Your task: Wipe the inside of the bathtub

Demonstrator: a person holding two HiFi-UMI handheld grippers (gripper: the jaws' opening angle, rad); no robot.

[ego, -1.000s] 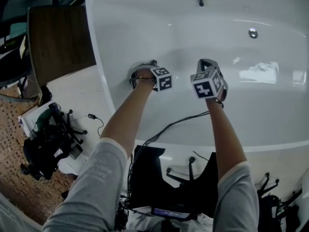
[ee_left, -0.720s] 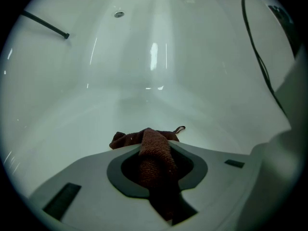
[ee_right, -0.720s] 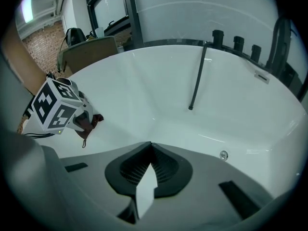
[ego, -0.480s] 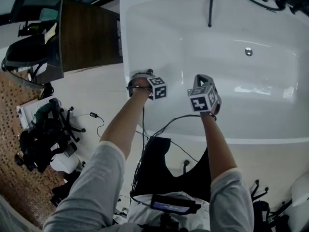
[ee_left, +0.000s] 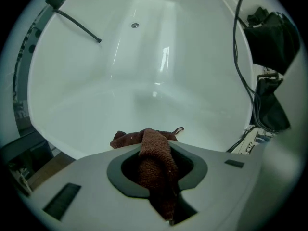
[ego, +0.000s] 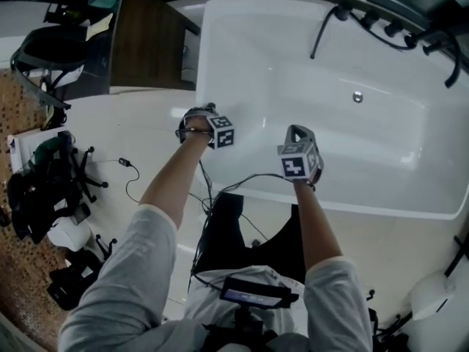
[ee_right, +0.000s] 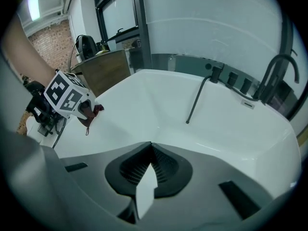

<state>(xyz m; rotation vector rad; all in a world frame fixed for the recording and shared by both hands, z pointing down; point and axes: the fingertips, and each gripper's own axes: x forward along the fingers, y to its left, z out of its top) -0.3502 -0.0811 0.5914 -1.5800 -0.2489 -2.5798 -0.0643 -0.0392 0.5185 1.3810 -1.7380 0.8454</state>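
Clamping a brown terry cloth (ee_left: 153,150) ready for wiping, the left gripper (ego: 196,118) is hovering by the glossy white bathtub (ego: 366,156); the right gripper (ego: 299,139) is hanging clenched, empty.

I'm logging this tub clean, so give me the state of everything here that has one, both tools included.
Left tool: shut on the brown cloth.
Right tool: shut, nothing in it.
Brown cloth: bunched, clamped in the left tool.
Bathtub: no water in it.
Faucet: not running.
Drain: too small to tell if plugged.
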